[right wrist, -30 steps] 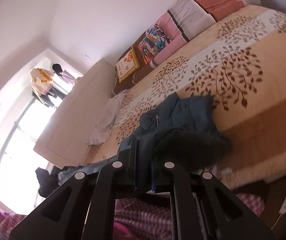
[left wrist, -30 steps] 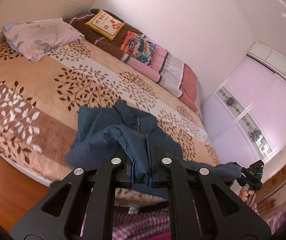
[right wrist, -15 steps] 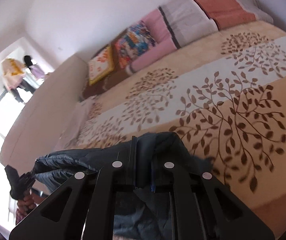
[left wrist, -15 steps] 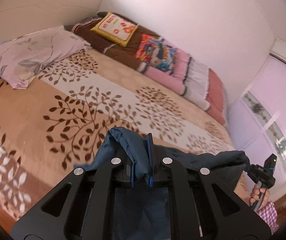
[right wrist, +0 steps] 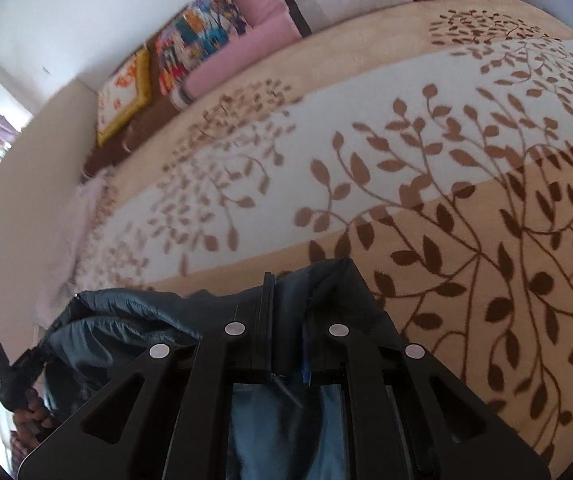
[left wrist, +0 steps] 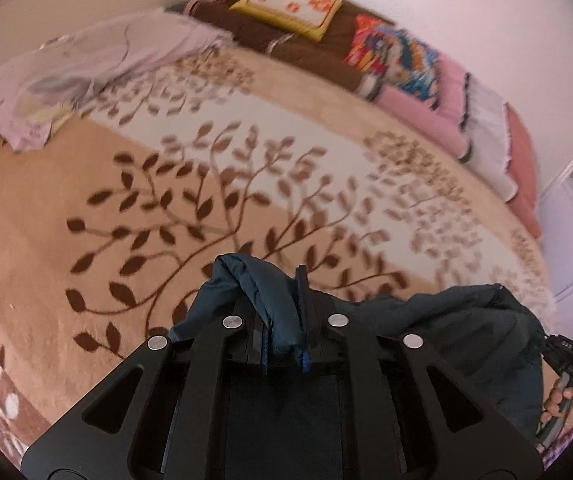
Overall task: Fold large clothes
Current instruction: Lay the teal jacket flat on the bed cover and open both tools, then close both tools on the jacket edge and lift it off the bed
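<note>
The left claw (left wrist: 284, 316) is clamped narrow on a puffy fold of the dark blue jacket (left wrist: 446, 320), the cloth bunched between its fingers and rising a little ahead of them. From there the jacket stretches off to that claw's right, where the other claw shows small at the edge, pinching the far end. Beyond the left claw and below it lies the leaf-patterned blanket (left wrist: 206, 184) on the bed, with a pale pillow (left wrist: 86, 68) far ahead to its left and a row of bright cushions (left wrist: 390, 56) far ahead to its right.

The right claw (right wrist: 286, 308) is likewise closed narrow on the jacket, gripping what looks like a hem or shoulder edge; the rest of the jacket sags away to this claw's left toward the other claw. More of it hangs below the grip.

The jacket appears to be held up in the air between the two claws, over the near side of the bed, so the step in hand is probably spreading it flat. To do it well, both grips should hold firm, since padded nylon likely slips. Pull the two claws apart until the top edge is taut and level, carry it forward over open blanket, then lower both together so the body lands smooth and unwrinkled before any fold.
</note>
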`<move>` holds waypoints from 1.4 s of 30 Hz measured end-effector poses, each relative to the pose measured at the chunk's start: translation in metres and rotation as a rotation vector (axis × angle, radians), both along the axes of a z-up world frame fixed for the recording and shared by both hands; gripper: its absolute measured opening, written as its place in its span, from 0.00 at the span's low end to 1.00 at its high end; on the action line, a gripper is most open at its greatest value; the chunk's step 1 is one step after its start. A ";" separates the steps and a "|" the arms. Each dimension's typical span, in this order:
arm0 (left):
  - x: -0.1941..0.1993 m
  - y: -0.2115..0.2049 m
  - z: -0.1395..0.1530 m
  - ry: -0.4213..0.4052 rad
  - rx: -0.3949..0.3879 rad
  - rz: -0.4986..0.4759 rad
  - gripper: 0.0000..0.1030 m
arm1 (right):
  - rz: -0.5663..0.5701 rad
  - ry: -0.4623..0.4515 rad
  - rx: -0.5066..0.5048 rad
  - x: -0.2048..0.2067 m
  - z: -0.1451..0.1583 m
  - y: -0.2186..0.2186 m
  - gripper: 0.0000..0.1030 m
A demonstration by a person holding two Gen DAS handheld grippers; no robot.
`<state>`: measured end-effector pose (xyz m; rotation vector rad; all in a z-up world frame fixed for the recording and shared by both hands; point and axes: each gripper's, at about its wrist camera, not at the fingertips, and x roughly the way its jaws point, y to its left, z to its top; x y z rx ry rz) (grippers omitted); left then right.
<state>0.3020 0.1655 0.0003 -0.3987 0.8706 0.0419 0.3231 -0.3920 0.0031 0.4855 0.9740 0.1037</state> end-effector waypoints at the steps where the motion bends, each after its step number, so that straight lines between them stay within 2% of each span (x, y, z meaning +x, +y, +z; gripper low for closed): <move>1: 0.001 0.001 -0.007 0.017 -0.004 0.009 0.13 | 0.000 0.017 -0.005 0.003 -0.008 0.002 0.11; 4: 0.002 0.004 -0.022 0.069 -0.044 0.018 0.15 | -0.012 0.078 0.030 0.008 -0.029 0.002 0.13; 6: -0.001 0.005 -0.019 0.061 -0.067 0.016 0.17 | -0.034 0.107 0.087 0.007 -0.035 -0.003 0.15; 9: -0.008 0.012 -0.003 0.033 -0.155 0.009 0.31 | -0.046 0.104 0.163 0.001 -0.025 -0.011 0.25; 12: -0.019 0.018 0.016 -0.020 -0.246 -0.006 0.48 | -0.034 0.071 0.236 -0.009 -0.008 -0.017 0.51; 14: -0.027 0.020 0.027 -0.068 -0.259 0.006 0.78 | -0.037 0.036 0.255 -0.018 0.004 -0.020 0.80; 15: -0.035 0.021 0.035 -0.109 -0.237 0.028 0.80 | -0.055 -0.001 0.232 -0.024 0.013 -0.021 0.80; 17: -0.044 0.025 0.044 -0.128 -0.214 0.037 0.81 | -0.060 -0.042 0.205 -0.031 0.026 -0.022 0.80; 21: -0.074 0.032 0.049 -0.095 -0.186 0.025 0.81 | -0.065 -0.040 0.216 -0.053 0.036 -0.027 0.80; 27: -0.145 0.037 0.033 -0.004 -0.120 -0.027 0.81 | -0.041 -0.047 0.075 -0.138 0.036 -0.033 0.80; 30: -0.185 0.043 0.017 0.037 -0.144 -0.022 0.81 | -0.042 -0.027 0.044 -0.182 0.023 -0.036 0.80; 34: -0.217 0.045 -0.005 0.079 -0.180 0.001 0.81 | -0.037 0.049 0.087 -0.226 -0.009 -0.035 0.80; 39: -0.234 0.045 -0.032 0.125 -0.238 0.031 0.81 | -0.051 0.075 0.110 -0.237 -0.029 -0.033 0.80; 42: -0.233 0.043 -0.032 0.109 -0.284 0.023 0.81 | -0.066 0.051 0.124 -0.230 -0.025 -0.035 0.80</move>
